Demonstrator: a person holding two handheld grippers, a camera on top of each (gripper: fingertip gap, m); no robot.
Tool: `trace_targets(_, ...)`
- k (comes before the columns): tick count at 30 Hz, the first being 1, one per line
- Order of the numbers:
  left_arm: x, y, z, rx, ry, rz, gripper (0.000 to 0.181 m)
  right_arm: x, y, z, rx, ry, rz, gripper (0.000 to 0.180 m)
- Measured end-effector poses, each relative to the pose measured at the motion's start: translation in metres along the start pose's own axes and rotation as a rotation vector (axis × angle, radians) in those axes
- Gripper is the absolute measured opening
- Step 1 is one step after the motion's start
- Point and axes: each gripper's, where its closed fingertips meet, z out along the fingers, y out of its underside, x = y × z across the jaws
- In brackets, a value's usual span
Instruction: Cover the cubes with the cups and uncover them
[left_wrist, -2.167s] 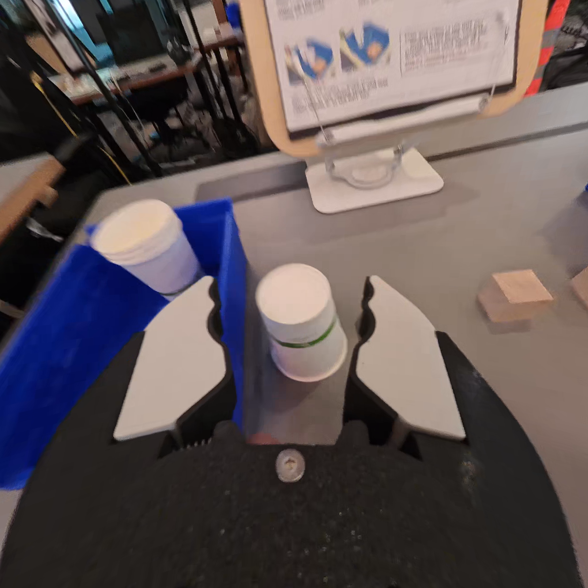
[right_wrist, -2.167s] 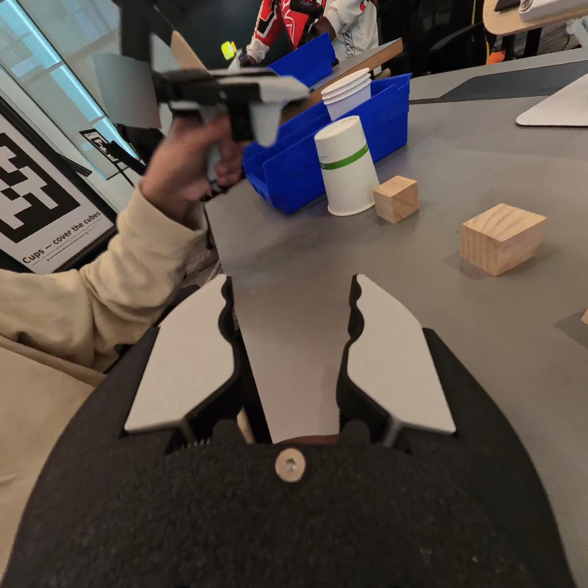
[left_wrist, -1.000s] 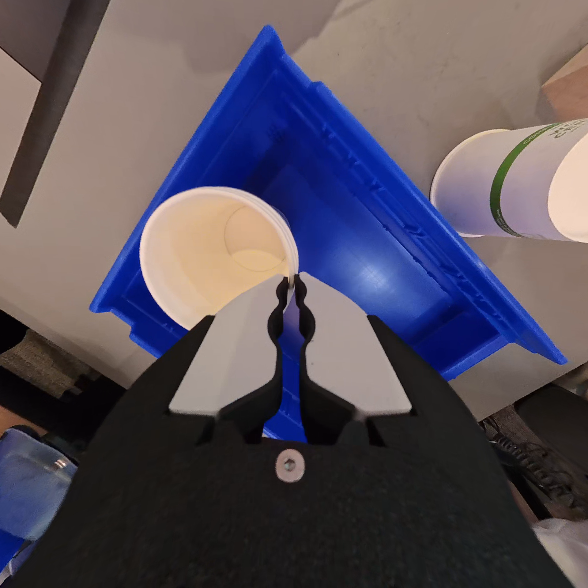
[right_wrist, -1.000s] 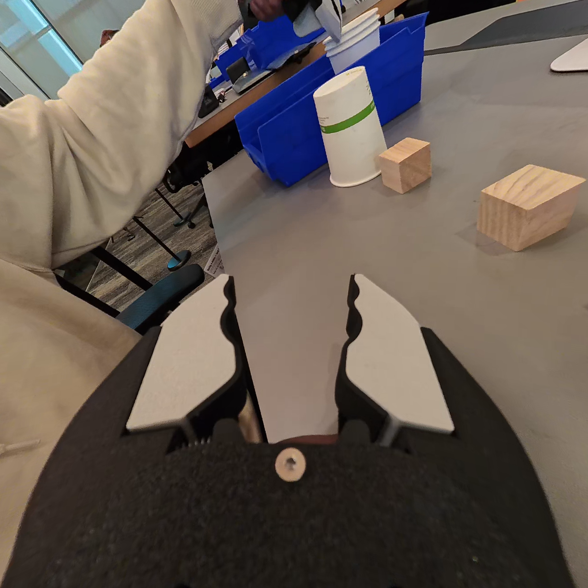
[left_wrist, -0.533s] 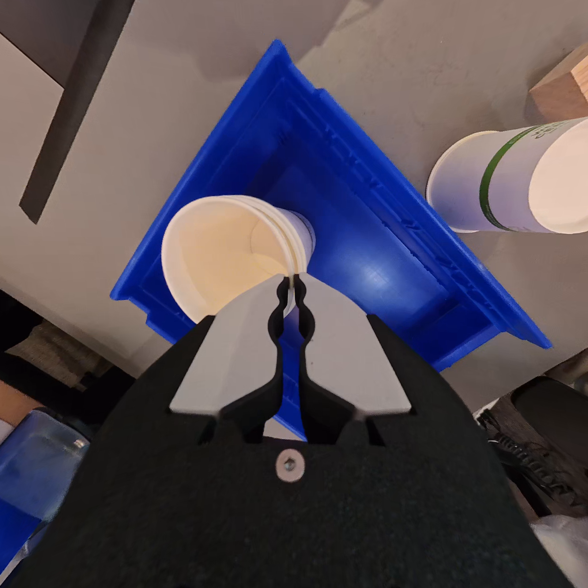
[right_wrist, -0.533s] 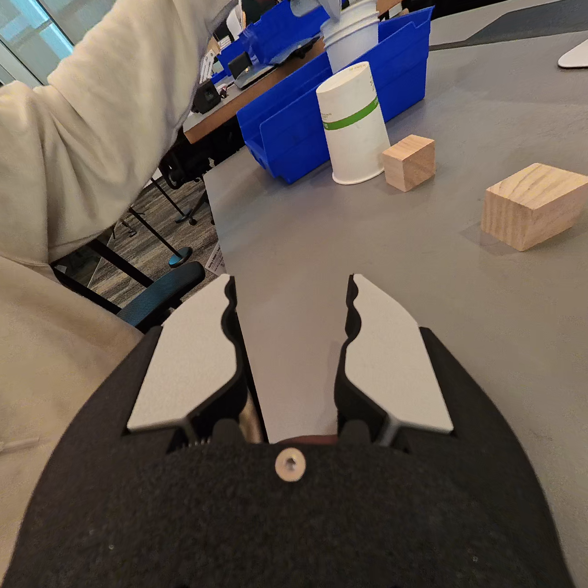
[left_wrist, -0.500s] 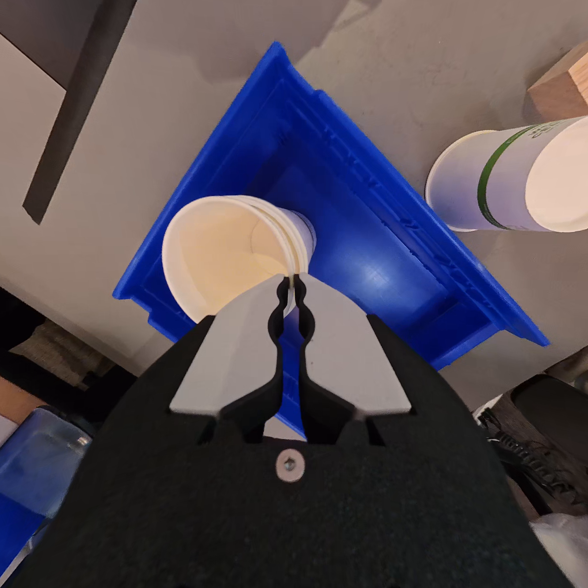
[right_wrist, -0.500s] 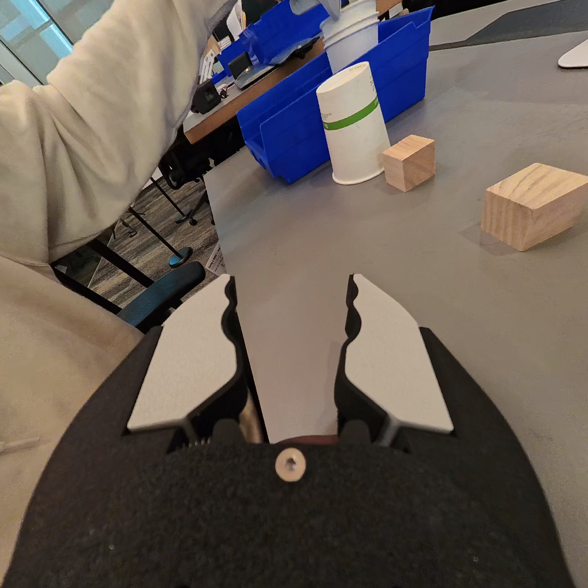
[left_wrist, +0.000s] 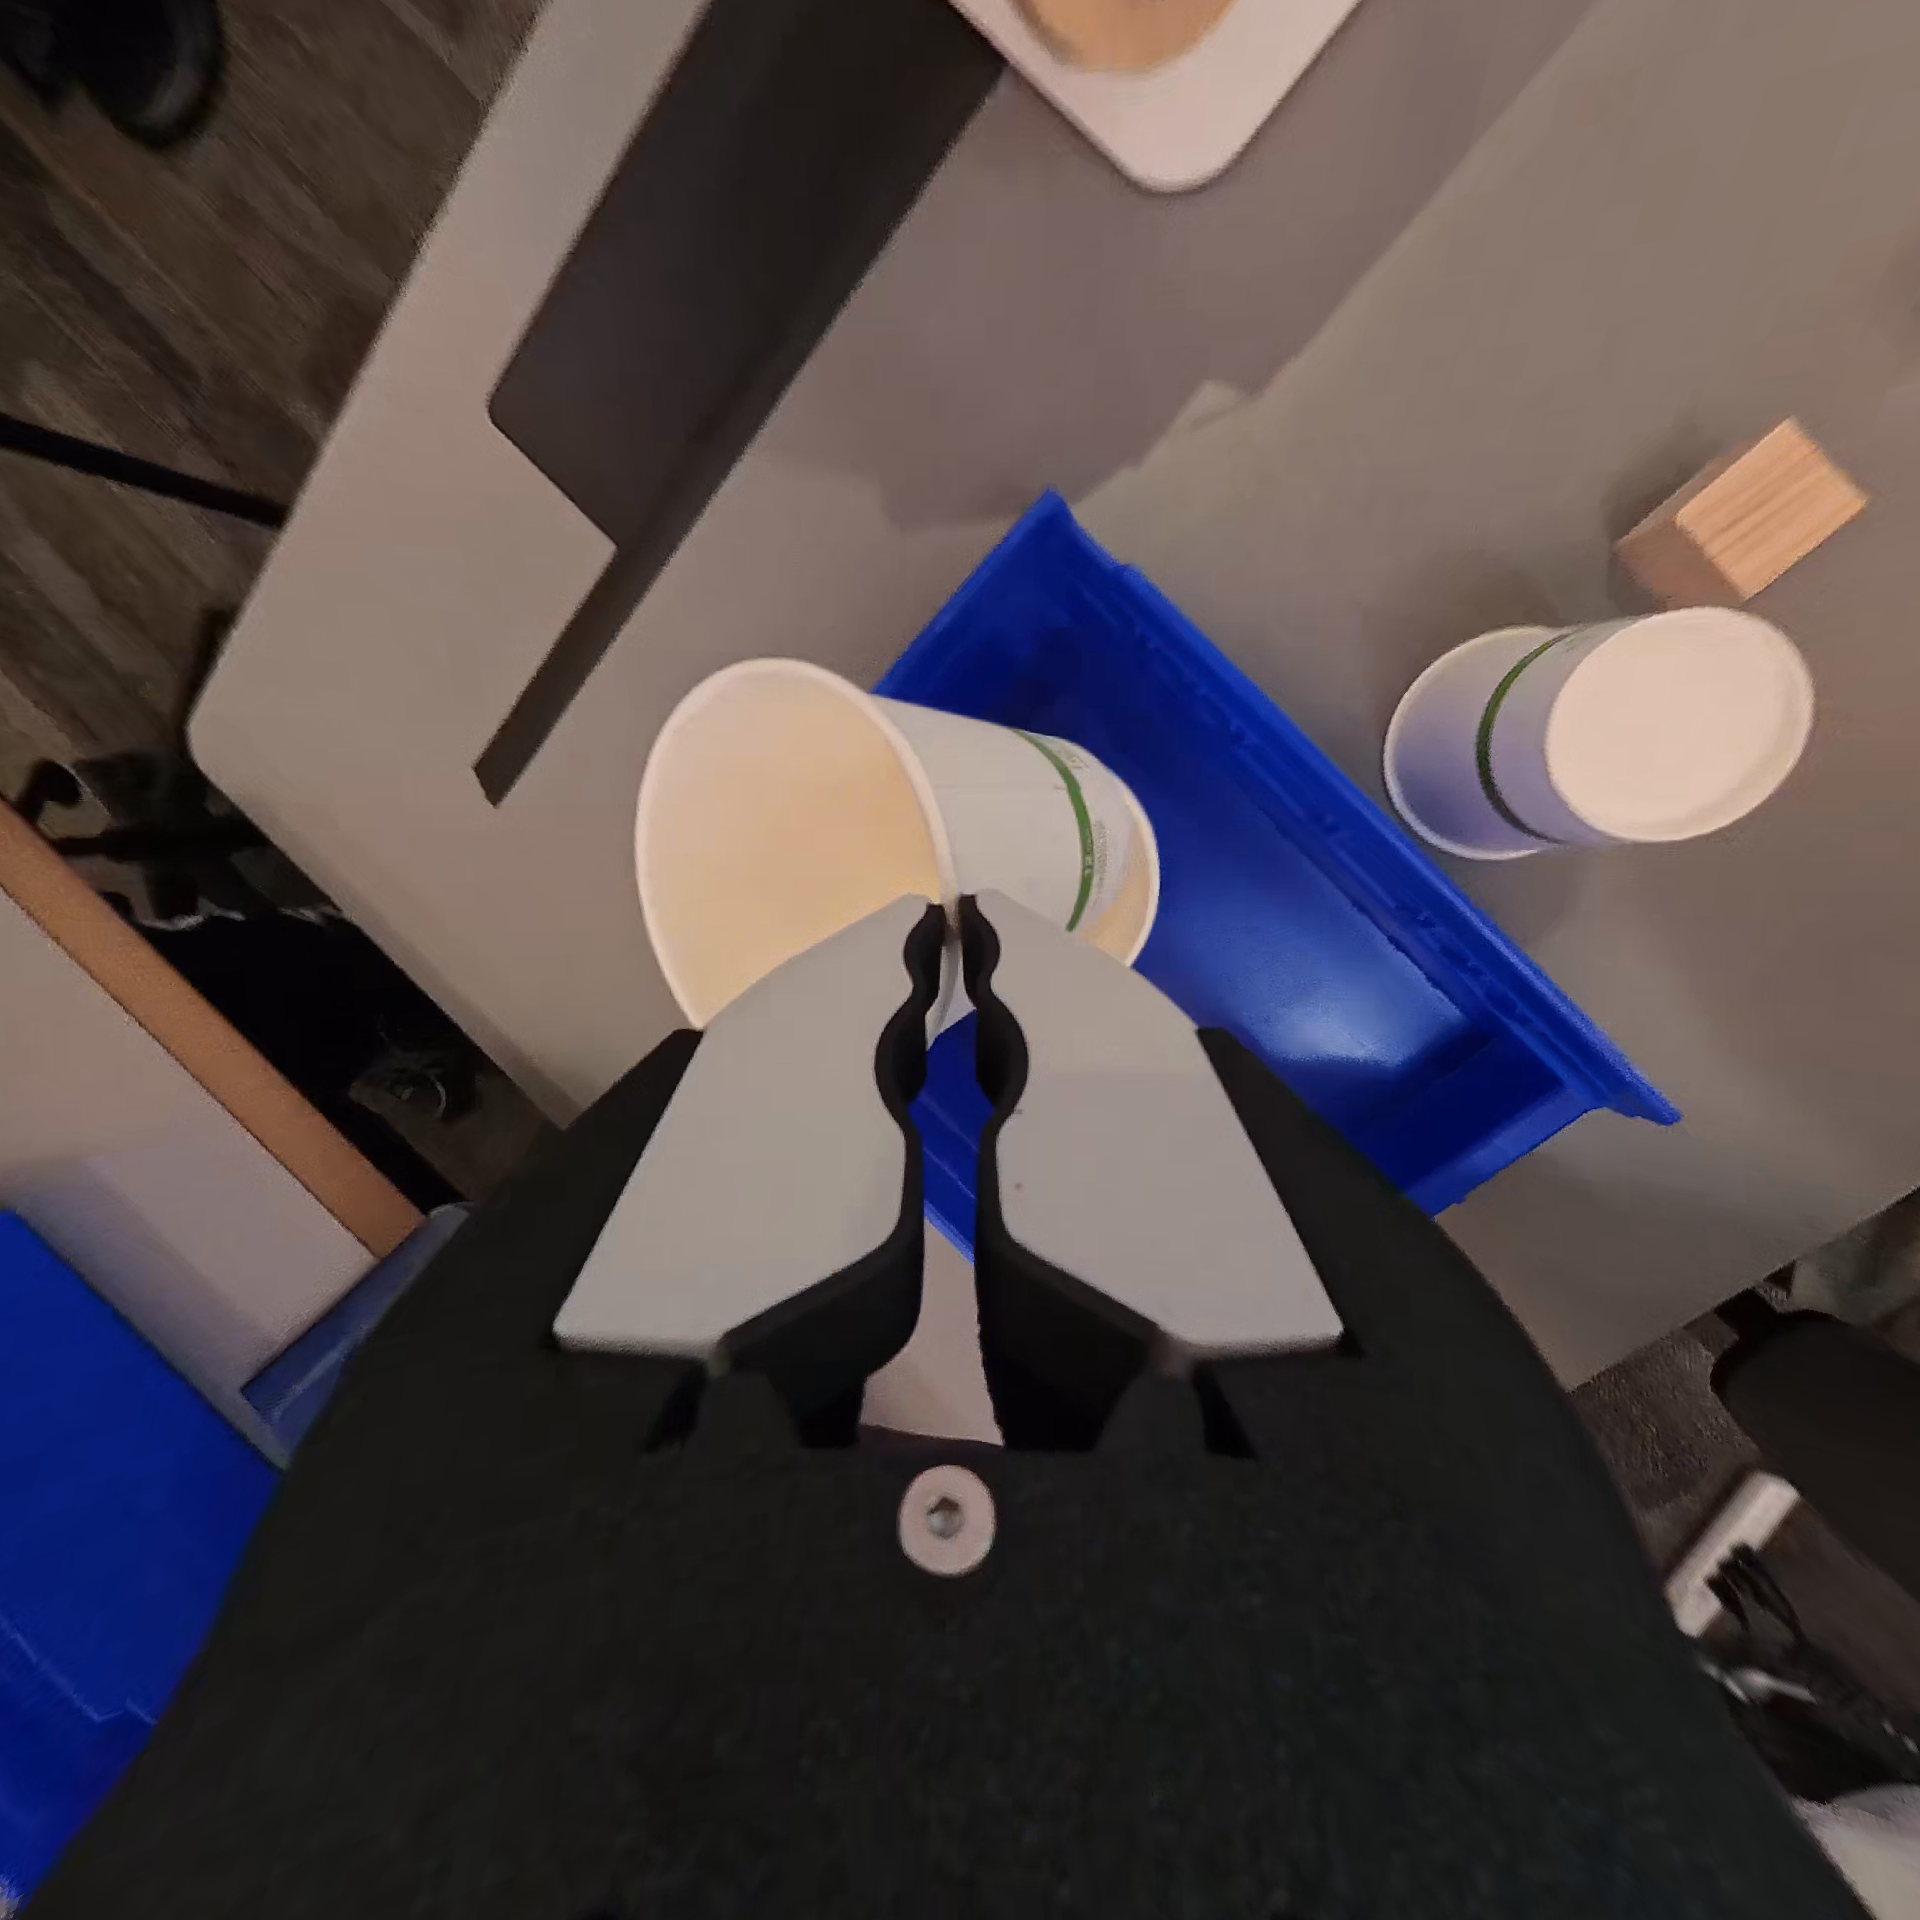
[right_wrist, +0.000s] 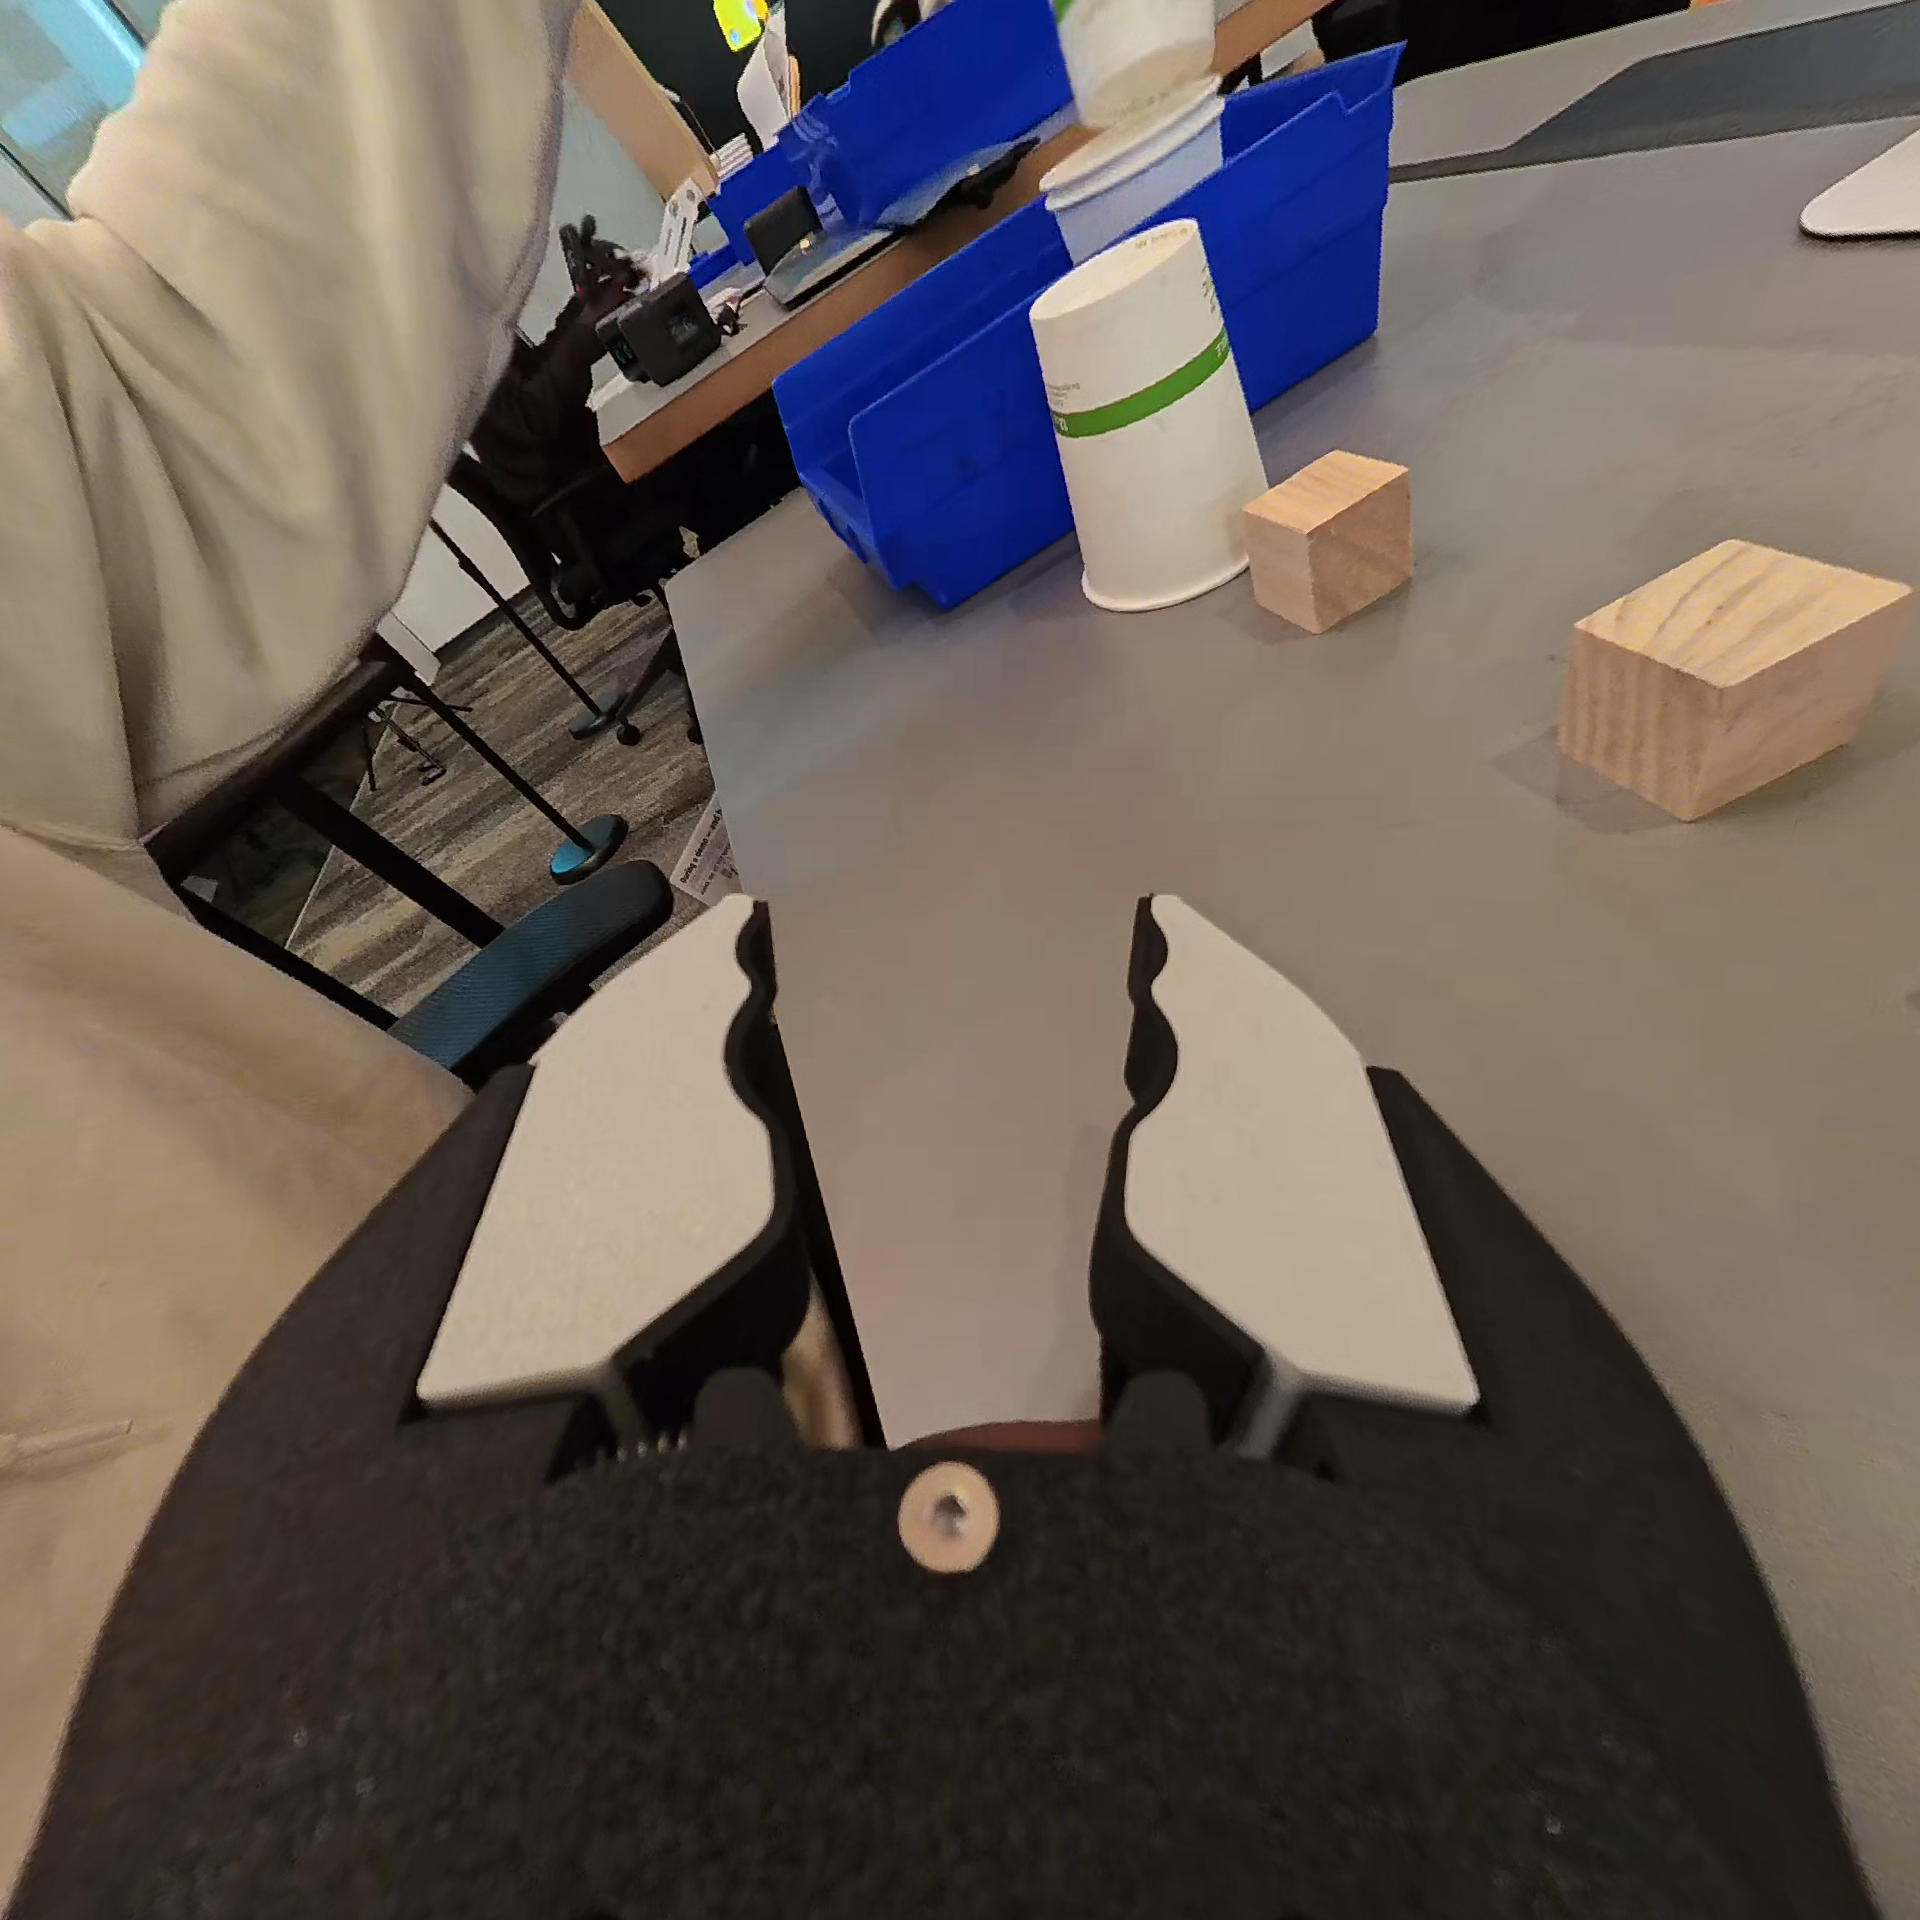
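Note:
My left gripper (left_wrist: 953, 914) is shut on the rim of a white paper cup with a green band (left_wrist: 883, 821) and holds it, mouth towards the camera, above the blue bin (left_wrist: 1299, 935). In the right wrist view this cup (right_wrist: 1132, 47) hangs blurred above the cups left in the bin (right_wrist: 1132, 192). Another cup (left_wrist: 1590, 748) stands upside down on the grey table beside the bin, also in the right wrist view (right_wrist: 1143, 416). A small wooden cube (right_wrist: 1330, 540) sits right of it, and a larger cube (right_wrist: 1725, 675) nearer. My right gripper (right_wrist: 951, 914) is open and empty, low over the table.
The blue bin (right_wrist: 1309, 260) stands near the table's left edge. A white stand base (left_wrist: 1143, 62) is at the far side. A person's beige sleeve (right_wrist: 260, 364) fills the left of the right wrist view. Beyond the table edge are a chair (right_wrist: 540, 966) and more blue bins.
My left gripper has lifted one cup off the stack and up out of the bin. The right gripper has hardly moved and stays open.

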Motion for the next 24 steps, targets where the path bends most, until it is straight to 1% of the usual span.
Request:
trace_targets(1,0.001,-0.004,-0.008,0.025,0.001,0.002,0.003,0.000,0.000,0.000,0.002,-0.002,0.003,0.065)
trace_targets(4,0.008,-0.013,-0.025,0.079,0.000,0.026,0.003,0.001,-0.001,0.000,0.007,-0.003,0.007,0.065)
trace_targets(6,0.021,-0.025,-0.034,0.145,0.017,0.051,0.003,0.001,-0.003,0.001,0.020,-0.007,0.021,0.065)
trace_targets(9,0.056,-0.052,-0.050,0.284,0.074,0.104,0.003,-0.001,-0.020,0.005,0.127,-0.056,0.122,0.067)
trace_targets(10,0.071,-0.062,-0.056,0.332,0.094,0.126,0.003,-0.002,-0.030,0.006,0.188,-0.092,0.197,0.068)
trace_targets(12,0.106,-0.080,-0.066,0.412,0.141,0.185,0.003,-0.007,-0.055,0.010,0.328,-0.224,0.388,0.071)
trace_targets(14,0.144,-0.101,-0.078,0.501,0.184,0.241,0.003,-0.012,-0.077,0.017,0.418,-0.374,0.581,0.081)
trace_targets(15,0.162,-0.112,-0.083,0.544,0.196,0.268,0.003,-0.015,-0.089,0.020,0.457,-0.453,0.664,0.082)
trace_targets(16,0.179,-0.123,-0.090,0.599,0.200,0.286,0.003,-0.017,-0.101,0.023,0.501,-0.526,0.738,0.086)
trace_targets(18,0.220,-0.137,-0.101,0.653,0.260,0.344,0.003,-0.017,-0.129,0.023,0.616,-0.657,0.872,0.092)
trace_targets(20,0.254,-0.147,-0.109,0.696,0.286,0.398,0.003,-0.014,-0.150,0.021,0.715,-0.747,0.934,0.099)
trace_targets(22,0.285,-0.154,-0.111,0.726,0.312,0.449,0.003,-0.009,-0.165,0.020,0.790,-0.756,0.941,0.106)
trace_targets(24,0.313,-0.158,-0.108,0.738,0.330,0.488,0.003,-0.009,-0.175,0.015,0.834,-0.781,0.942,0.107)
